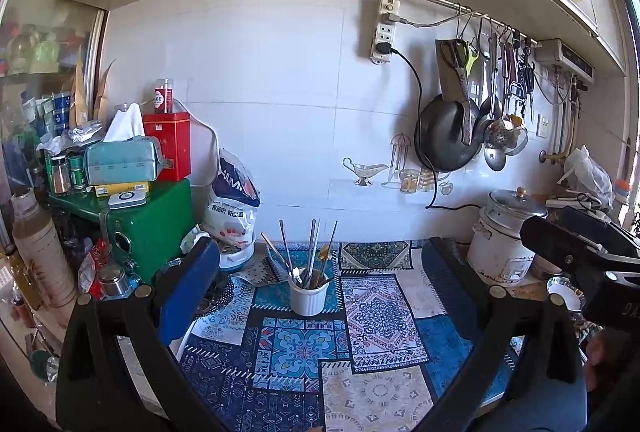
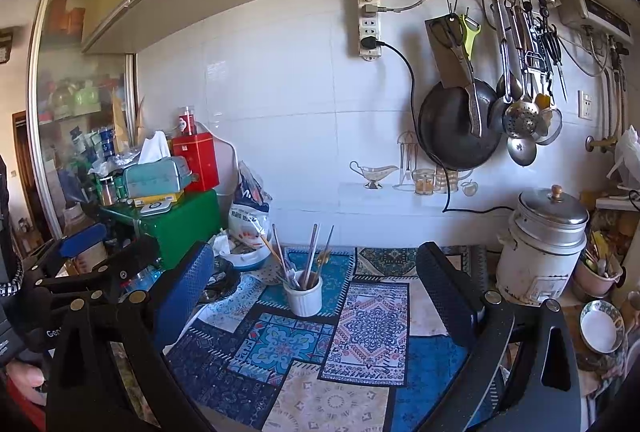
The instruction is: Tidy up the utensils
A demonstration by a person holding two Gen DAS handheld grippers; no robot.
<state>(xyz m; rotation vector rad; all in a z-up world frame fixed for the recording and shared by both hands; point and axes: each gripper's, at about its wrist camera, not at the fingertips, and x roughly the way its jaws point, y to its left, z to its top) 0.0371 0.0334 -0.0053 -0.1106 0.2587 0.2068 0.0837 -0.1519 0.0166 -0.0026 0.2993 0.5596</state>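
Note:
A white ribbed cup (image 1: 307, 297) (image 2: 303, 298) stands on the patterned cloth and holds several chopsticks (image 1: 313, 244) (image 2: 312, 252) and a spoon, all leaning upright. My left gripper (image 1: 320, 254) is open, its blue-padded fingers (image 1: 188, 288) spread wide on either side of the cup and nearer the camera than it, with nothing between them. My right gripper (image 2: 314, 254) is likewise open and empty, framing the same cup from a little to the right. Each gripper shows in the other's view: the right one (image 1: 580, 252) at the right edge, the left one (image 2: 84, 244) at the left.
A patchwork blue cloth (image 1: 360, 352) covers the counter. Left: green box (image 1: 156, 224) stacked with a tissue box and red tin, bottles, a white bag (image 1: 234, 208). Right: a white rice cooker (image 2: 540, 256), small bowls (image 2: 602, 328). A pan (image 2: 456, 128) and ladles hang on the tiled wall.

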